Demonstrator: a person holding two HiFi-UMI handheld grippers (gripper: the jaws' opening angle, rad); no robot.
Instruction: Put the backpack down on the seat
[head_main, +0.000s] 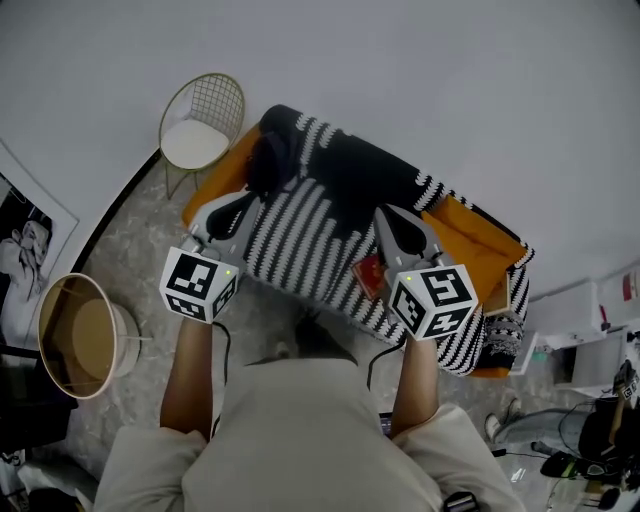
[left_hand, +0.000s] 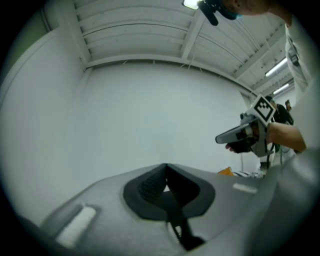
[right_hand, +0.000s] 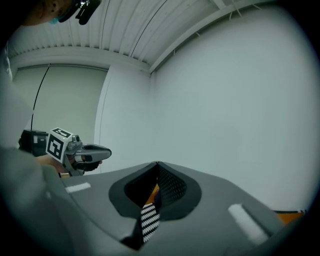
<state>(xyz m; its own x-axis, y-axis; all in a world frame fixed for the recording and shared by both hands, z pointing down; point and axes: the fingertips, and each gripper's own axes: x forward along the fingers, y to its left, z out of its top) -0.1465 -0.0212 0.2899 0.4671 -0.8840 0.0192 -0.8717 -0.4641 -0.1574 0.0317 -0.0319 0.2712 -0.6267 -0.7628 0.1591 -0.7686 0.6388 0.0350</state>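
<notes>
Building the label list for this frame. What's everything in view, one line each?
backpack: 1, black-and-white striped, over the seat, gripped at both sides
seat: 1, orange, against the wall, mostly covered
wire chair: 1, gold with white cushion, left of the seat
round drum: 1, tan with pale rim, floor at lower left
print: 1, black-and-white, at the left wall
boxes: several, white, right of the seat
cables: count unclear, black, floor at lower right
left claw: 1, grey, shut on a black strap of the backpack
right claw: 1, grey, shut on a striped strip of it
forearms: 2, bare, bottom centre
</notes>
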